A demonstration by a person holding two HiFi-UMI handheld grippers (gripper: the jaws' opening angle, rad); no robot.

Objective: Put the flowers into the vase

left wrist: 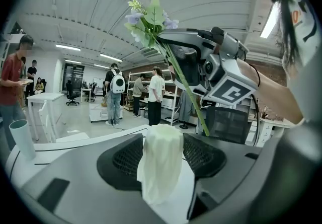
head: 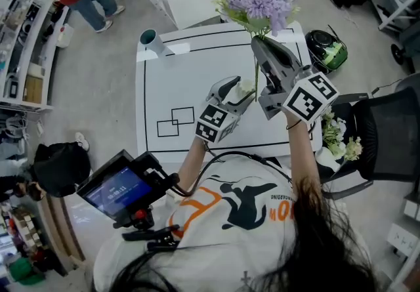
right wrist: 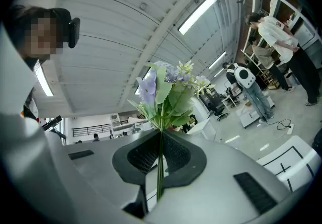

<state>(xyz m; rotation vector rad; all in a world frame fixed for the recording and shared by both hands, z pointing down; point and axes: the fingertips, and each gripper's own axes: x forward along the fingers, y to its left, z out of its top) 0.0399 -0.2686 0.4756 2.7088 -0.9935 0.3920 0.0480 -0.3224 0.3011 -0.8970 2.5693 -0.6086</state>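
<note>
A bunch of purple flowers (head: pixel 257 3) with green leaves stands up over the far edge of the white table (head: pixel 170 81). My right gripper (head: pixel 257 41) is shut on its thin green stem (right wrist: pixel 160 167), and the blooms (right wrist: pixel 166 89) rise just past the jaws. My left gripper (head: pixel 241 90) sits lower and nearer, shut on a pale cream soft flower (left wrist: pixel 161 160). From the left gripper view the purple bunch (left wrist: pixel 148 21) shows up high, with the stem slanting down behind the cream flower. A teal-lined vase (head: pixel 149 39) stands at the table's far left corner (left wrist: pixel 22 137).
A black chair (head: pixel 387 133) at the right holds more white flowers (head: pixel 338 138). A green and black round device (head: pixel 327 48) lies on the floor, and a white chair (head: pixel 193 3) stands beyond the table. A small screen (head: pixel 121 189) sits near left. People stand around the room.
</note>
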